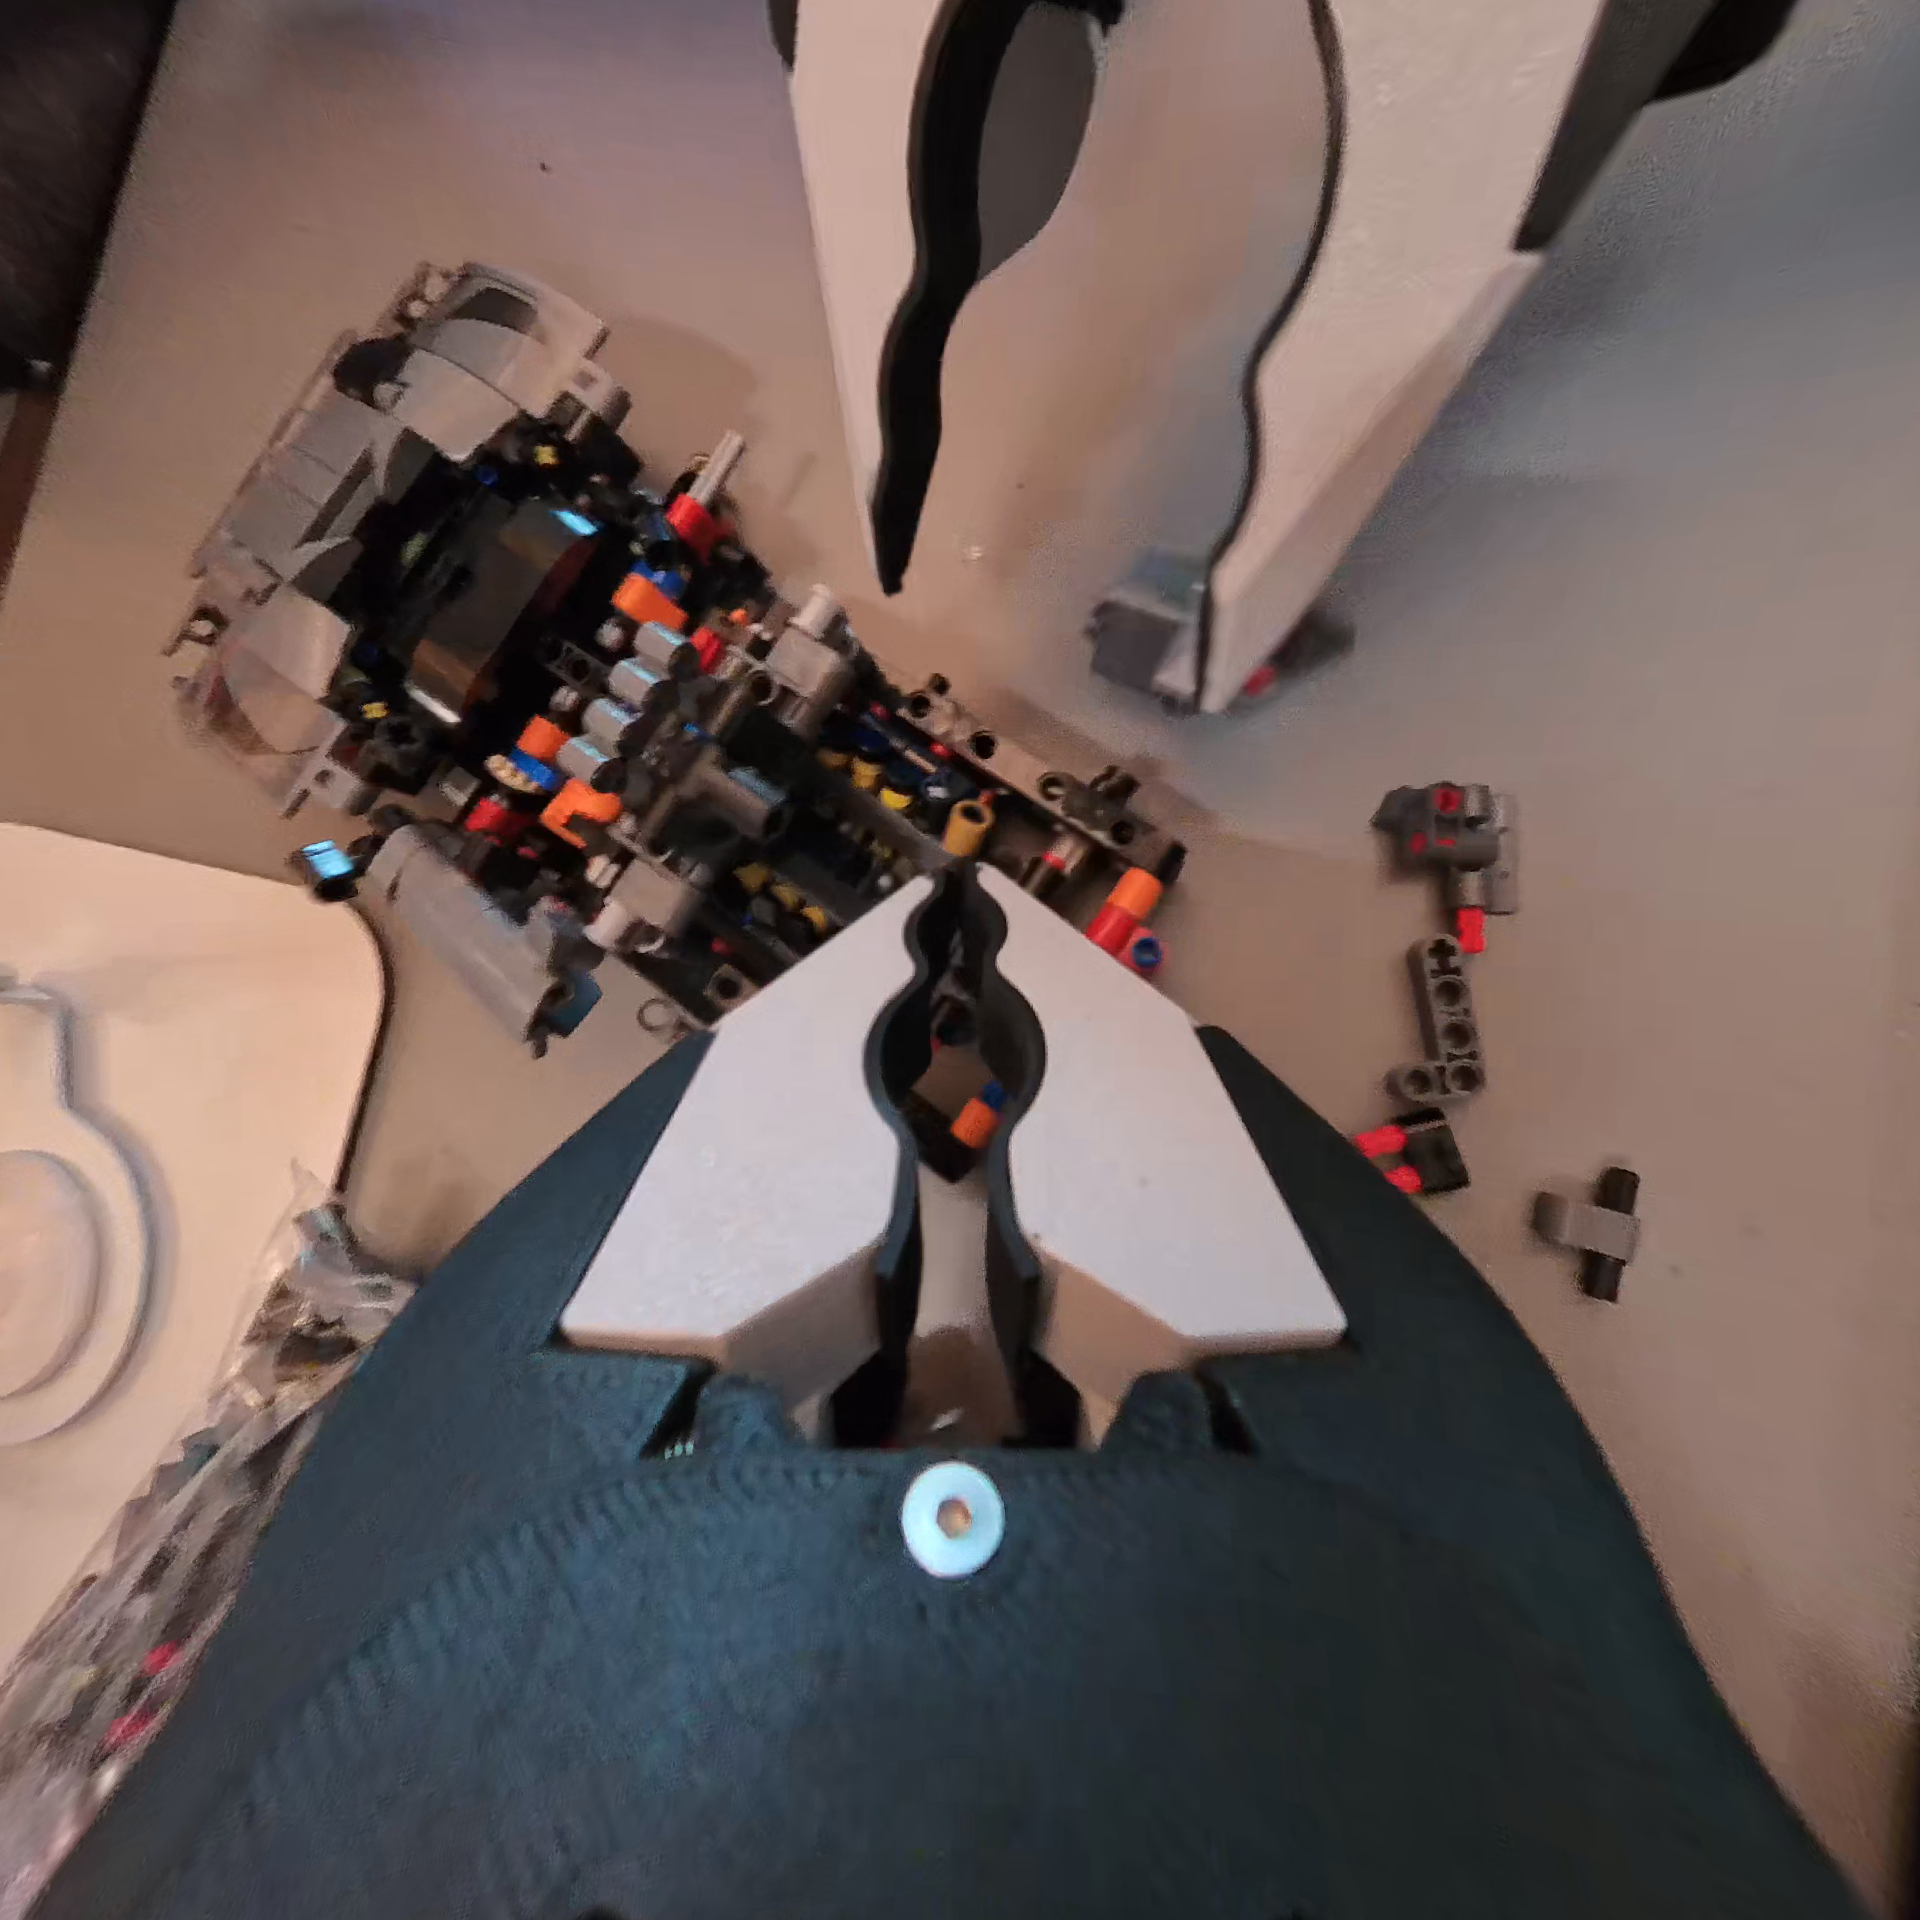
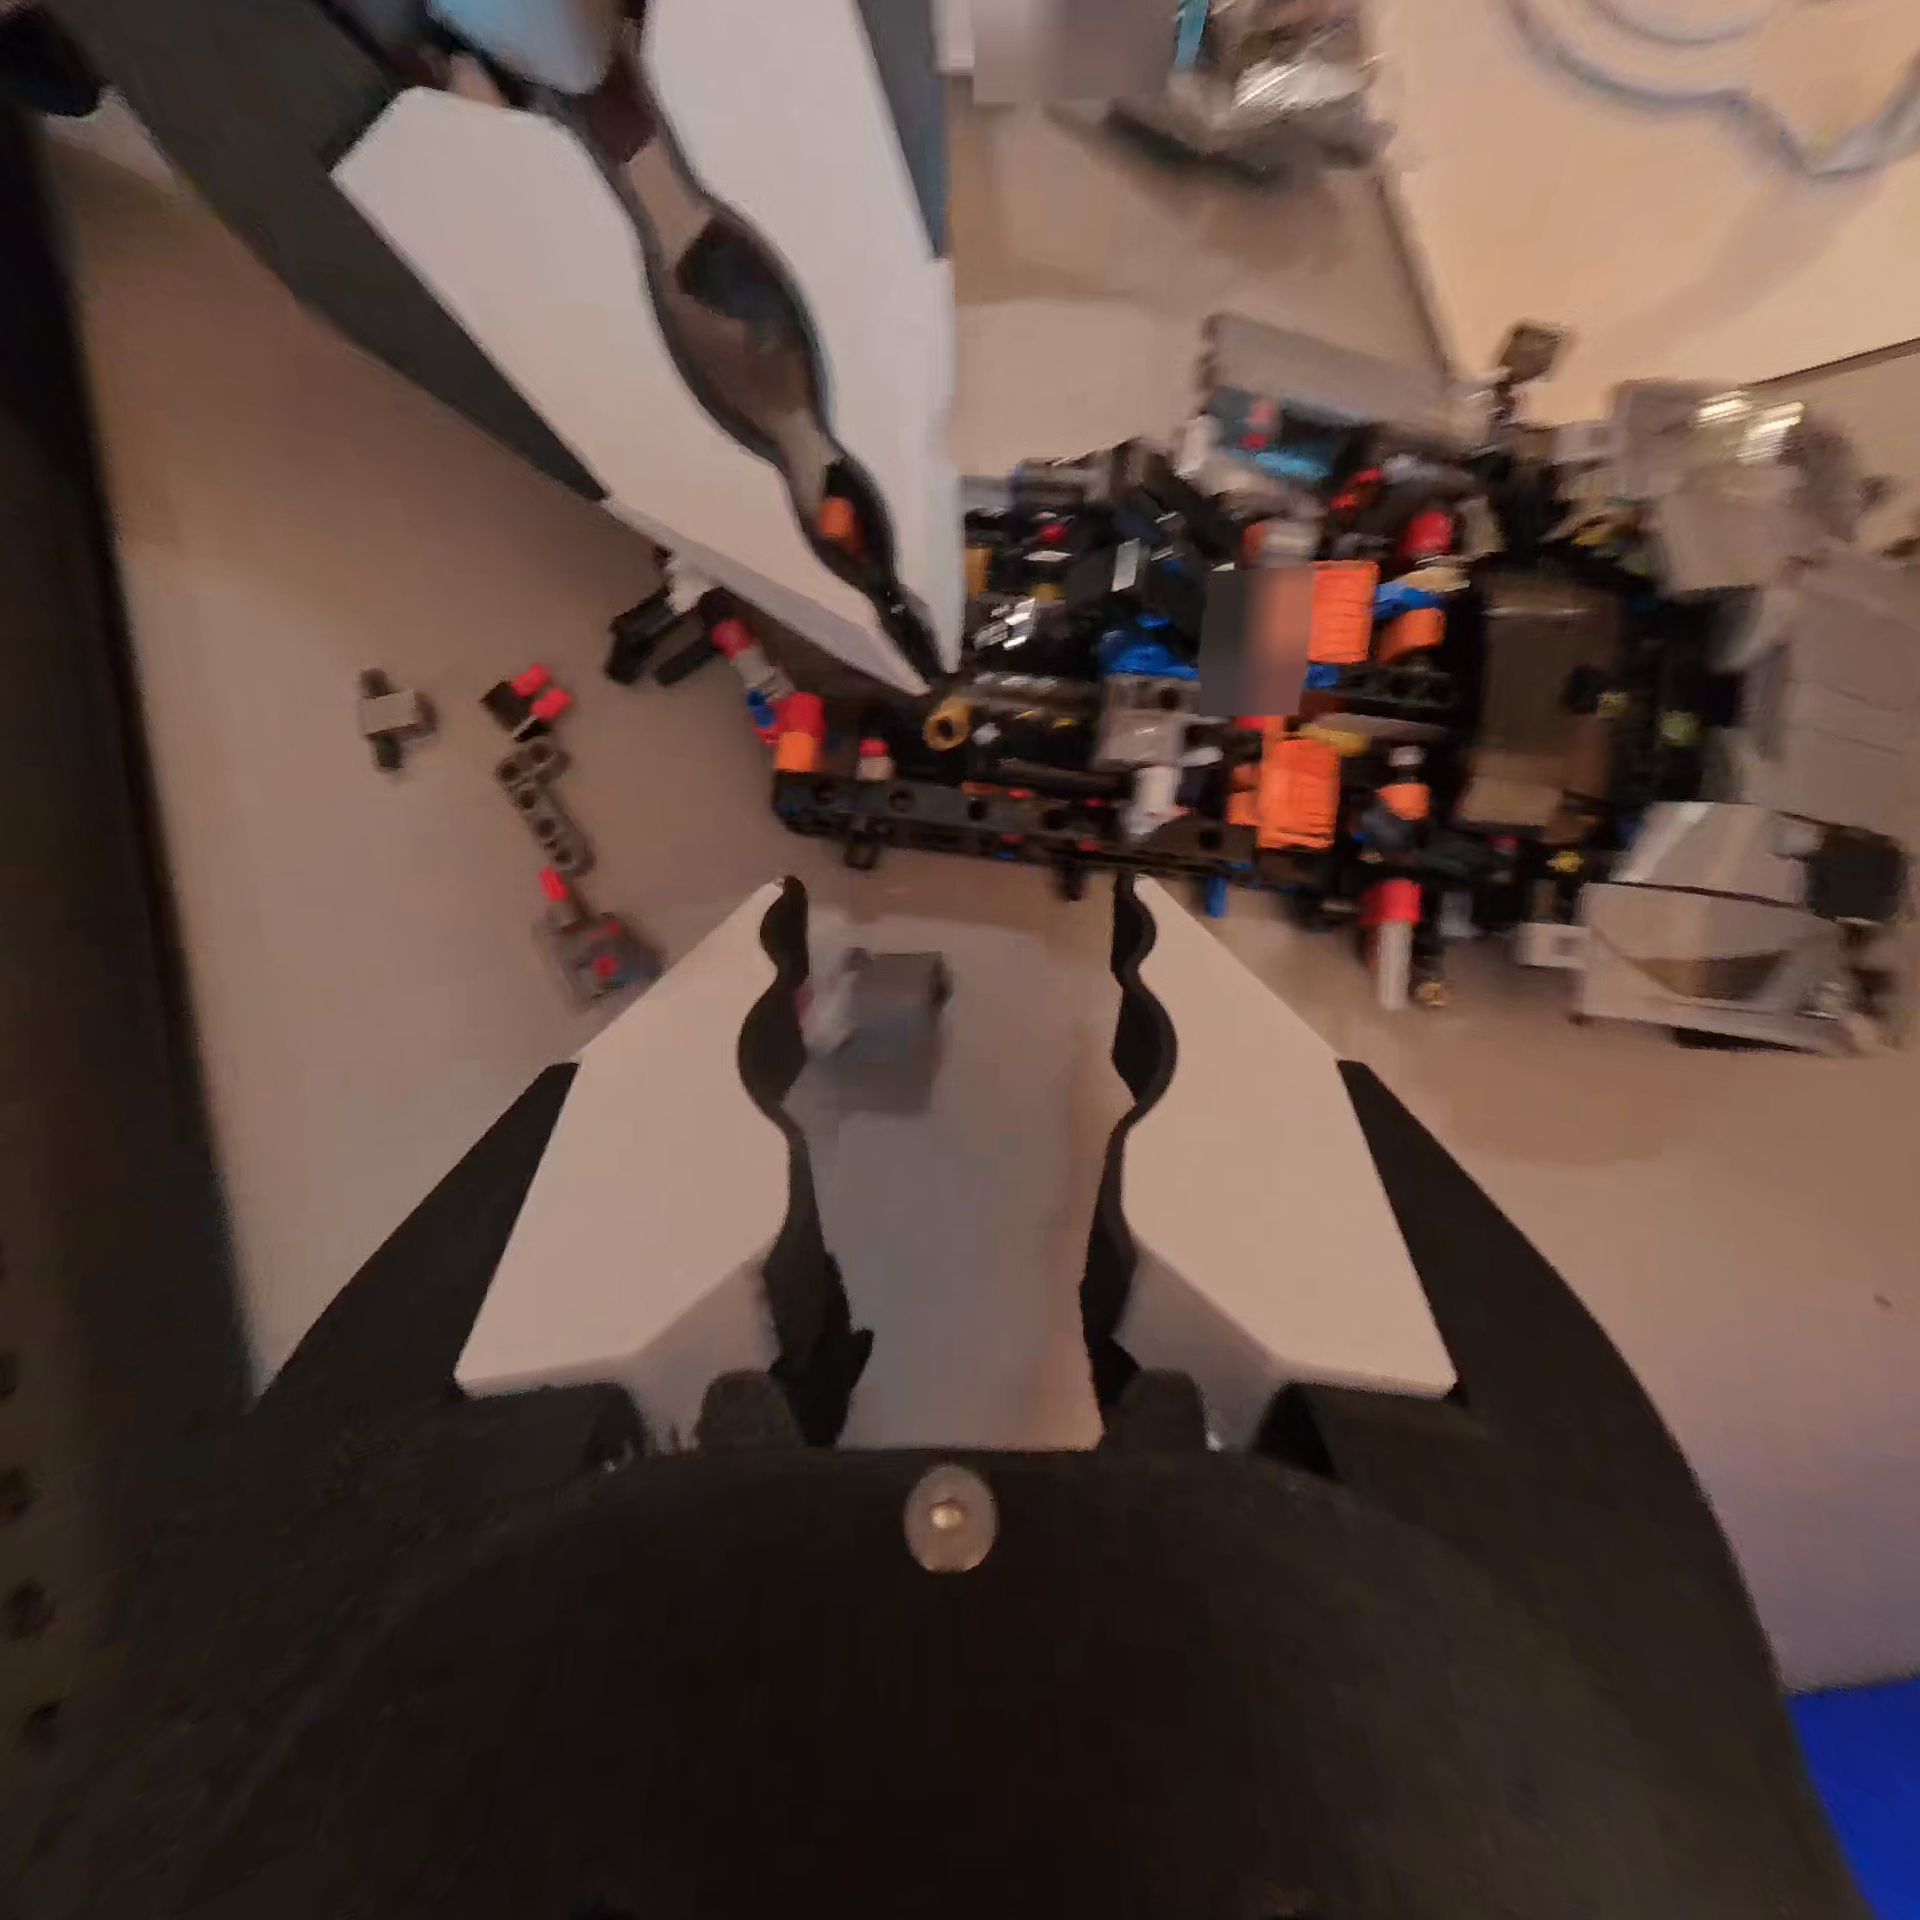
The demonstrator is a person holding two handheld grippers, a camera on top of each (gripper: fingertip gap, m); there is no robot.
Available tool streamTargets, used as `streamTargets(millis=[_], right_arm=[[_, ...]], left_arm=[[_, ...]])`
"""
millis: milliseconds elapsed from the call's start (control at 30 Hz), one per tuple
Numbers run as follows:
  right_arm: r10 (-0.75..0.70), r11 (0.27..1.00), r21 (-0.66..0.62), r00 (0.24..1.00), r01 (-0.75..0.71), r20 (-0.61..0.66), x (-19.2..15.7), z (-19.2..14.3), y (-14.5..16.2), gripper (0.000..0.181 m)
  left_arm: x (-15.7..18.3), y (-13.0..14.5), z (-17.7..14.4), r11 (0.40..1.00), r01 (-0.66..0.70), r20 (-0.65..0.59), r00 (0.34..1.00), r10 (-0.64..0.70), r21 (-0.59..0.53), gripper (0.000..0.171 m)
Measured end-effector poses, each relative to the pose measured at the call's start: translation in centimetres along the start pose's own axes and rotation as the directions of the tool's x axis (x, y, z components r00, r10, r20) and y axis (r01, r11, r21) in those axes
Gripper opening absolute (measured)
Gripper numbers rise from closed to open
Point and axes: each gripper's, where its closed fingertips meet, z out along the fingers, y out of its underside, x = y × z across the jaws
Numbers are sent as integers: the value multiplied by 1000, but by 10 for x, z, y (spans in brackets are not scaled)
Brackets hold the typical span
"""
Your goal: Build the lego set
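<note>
Lego build [image 1: 665, 717], a half-finished vehicle chassis, lies flat on the beige table [image 1: 1662, 520]. Nearest, the left gripper [image 1: 958, 883] has its jaws nearly shut, tips pressed at the frame's end beside a tan bush [image 1: 971, 826]; whether it pinches a part I cannot tell. A sideways slip there could shove the chassis or pop pins loose. The right gripper [image 2: 951, 914] hangs open over a small grey piece [image 2: 883, 997], and a blurred, hurried descent could knock it away. Loose connectors [image 1: 1444, 1023] lie beside the frame. Farther on, black beams carry orange, red and blue pins, then grey body panels [image 1: 416, 416].
</note>
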Motion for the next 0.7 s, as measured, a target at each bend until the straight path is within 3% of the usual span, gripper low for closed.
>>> streamTargets(millis=[67,133,167,233,333,567,633,700], right_arm=[[25,998,57,999,-23,-40,11,2,-9,47],[18,999,35,995,-15,-95,21,11,-8,46],[12,1000,12,990,-11,-141,29,15,-6,37],[32,999,25,993,-29,-118,30,20,-8,18],[46,998,55,990,-39,-131,37,22,-10,5],[140,978,161,990,-136,-14,24,24,-27,4],[91,992,100,993,-83,-74,23,31,-24,3],[82,992,104,992,-73,-92,24,31,-26,4]], left_arm=[[-7,-4,-5,1000,-18,48,999,18,15,4],[-9,-7,-6,1000,2,56,998,-4,31,10],[-10,-6,-4,1000,5,59,998,-7,26,11],[-10,-8,-2,999,10,68,998,-13,49,11],[-13,-8,-1,998,13,82,996,-18,54,15],[-5,-20,4,994,-21,78,997,12,109,11],[-11,-11,14,995,-91,146,986,85,32,8],[-14,-9,15,997,-57,141,989,49,57,8]])
